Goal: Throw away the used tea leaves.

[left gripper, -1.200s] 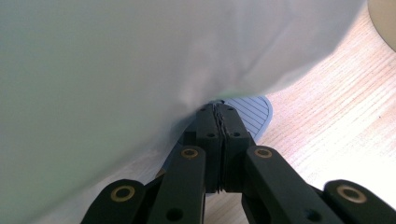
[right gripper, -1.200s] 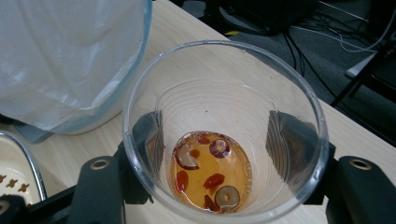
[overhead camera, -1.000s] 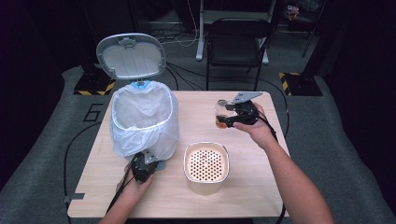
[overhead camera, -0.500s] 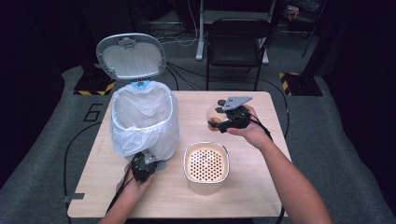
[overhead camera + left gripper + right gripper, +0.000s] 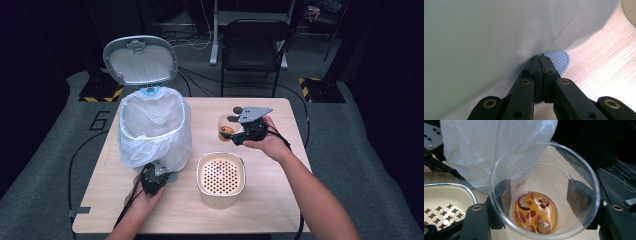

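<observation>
the right gripper, right of centre in the high view, pinches a clear plastic cup by its sides; amber liquid and reddish slices lie in its bottom. the cup hangs over bare tabletop, between the bag-lined bin at left and the table's right edge. the perforated cream container sits just below it. the left gripper, lower left, has its jaws pressed together on the bin's pedal.
</observation>
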`<state>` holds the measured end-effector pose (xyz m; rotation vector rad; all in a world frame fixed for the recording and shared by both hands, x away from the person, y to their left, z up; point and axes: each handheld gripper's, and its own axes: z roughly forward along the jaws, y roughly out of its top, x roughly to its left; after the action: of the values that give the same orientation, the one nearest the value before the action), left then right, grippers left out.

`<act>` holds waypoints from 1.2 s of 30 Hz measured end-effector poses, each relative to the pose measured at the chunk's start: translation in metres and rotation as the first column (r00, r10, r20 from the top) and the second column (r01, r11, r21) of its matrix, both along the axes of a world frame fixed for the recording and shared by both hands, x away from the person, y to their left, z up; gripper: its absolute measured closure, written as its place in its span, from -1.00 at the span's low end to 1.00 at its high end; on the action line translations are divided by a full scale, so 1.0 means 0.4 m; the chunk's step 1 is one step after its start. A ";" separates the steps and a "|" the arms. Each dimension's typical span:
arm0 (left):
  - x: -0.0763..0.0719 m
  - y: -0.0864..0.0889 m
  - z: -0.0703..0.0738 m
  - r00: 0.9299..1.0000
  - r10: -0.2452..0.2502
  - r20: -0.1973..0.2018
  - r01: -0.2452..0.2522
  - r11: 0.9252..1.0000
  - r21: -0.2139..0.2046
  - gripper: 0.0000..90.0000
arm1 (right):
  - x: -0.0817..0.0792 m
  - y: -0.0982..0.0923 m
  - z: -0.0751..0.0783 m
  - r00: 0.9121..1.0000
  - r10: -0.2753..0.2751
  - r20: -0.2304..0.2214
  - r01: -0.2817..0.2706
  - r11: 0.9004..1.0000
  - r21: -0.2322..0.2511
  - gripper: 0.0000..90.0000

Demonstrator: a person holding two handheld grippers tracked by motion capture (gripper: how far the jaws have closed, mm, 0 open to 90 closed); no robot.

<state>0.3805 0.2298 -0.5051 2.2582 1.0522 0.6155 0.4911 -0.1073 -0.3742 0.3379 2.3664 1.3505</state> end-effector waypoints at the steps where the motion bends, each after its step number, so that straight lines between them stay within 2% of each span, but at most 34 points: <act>1: 0.000 0.000 0.000 1.000 0.001 0.001 -0.001 1.000 0.002 0.97 | -0.005 -0.001 -0.001 1.000 0.012 0.004 -0.012 1.000 0.018 -0.19; 7: 0.000 0.000 0.001 1.000 0.000 -0.004 0.000 1.000 0.006 0.97 | -0.016 -0.008 -0.011 0.999 0.038 0.009 -0.039 0.998 0.057 -0.19; 14: 0.000 0.001 0.002 1.000 -0.004 -0.010 0.004 1.000 0.005 0.97 | -0.021 -0.013 -0.010 0.998 0.046 0.034 -0.048 0.997 0.055 -0.18; 16: 0.000 0.001 0.002 1.000 -0.004 -0.010 0.004 1.000 0.006 0.97 | -0.025 -0.013 -0.008 0.998 0.049 0.050 -0.051 0.997 0.053 -0.17; 18: 0.000 0.001 0.002 1.000 -0.003 -0.010 0.003 1.000 0.005 0.97 | -0.031 -0.010 -0.005 0.993 0.057 0.100 -0.060 0.998 0.032 -0.16; 20: 0.000 0.001 0.002 1.000 -0.004 -0.010 0.004 1.000 0.005 0.97 | -0.041 -0.006 -0.001 0.986 0.067 0.152 -0.069 0.998 0.007 -0.15; 23: 0.000 0.000 0.002 1.000 -0.004 -0.008 0.004 1.000 0.006 0.97 | -0.058 -0.001 0.003 0.976 0.088 0.201 -0.085 0.996 -0.023 -0.13; 27: 0.000 0.000 0.002 1.000 0.000 -0.006 0.000 1.000 0.007 0.97 | -0.089 0.002 0.009 0.953 0.116 0.279 -0.100 0.992 -0.072 -0.12; 28: 0.000 0.000 0.002 1.000 -0.001 -0.007 0.001 1.000 0.007 0.97 | -0.094 0.002 0.010 0.944 0.125 0.306 -0.103 0.991 -0.085 -0.11; 33: 0.000 0.001 0.002 1.000 -0.003 -0.012 0.003 1.000 0.007 0.97 | -0.126 -0.003 0.006 0.919 0.145 0.367 -0.106 0.986 -0.126 -0.10; 34: 0.000 0.001 0.002 1.000 -0.003 -0.012 0.003 1.000 0.007 0.97 | -0.126 -0.003 0.006 0.919 0.145 0.367 -0.106 0.986 -0.126 -0.10; 35: 0.000 0.000 0.001 1.000 0.000 -0.005 0.000 1.000 0.005 0.97 | -0.137 -0.003 0.002 0.907 0.151 0.393 -0.102 0.984 -0.144 -0.10; 36: 0.000 0.000 0.001 1.000 0.000 -0.005 0.000 1.000 0.005 0.97 | -0.137 -0.003 0.002 0.907 0.151 0.393 -0.102 0.984 -0.144 -0.10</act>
<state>0.3804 0.2298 -0.5046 2.2651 1.0537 0.6132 0.4364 -0.1086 -0.3733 -0.1254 2.1331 1.1877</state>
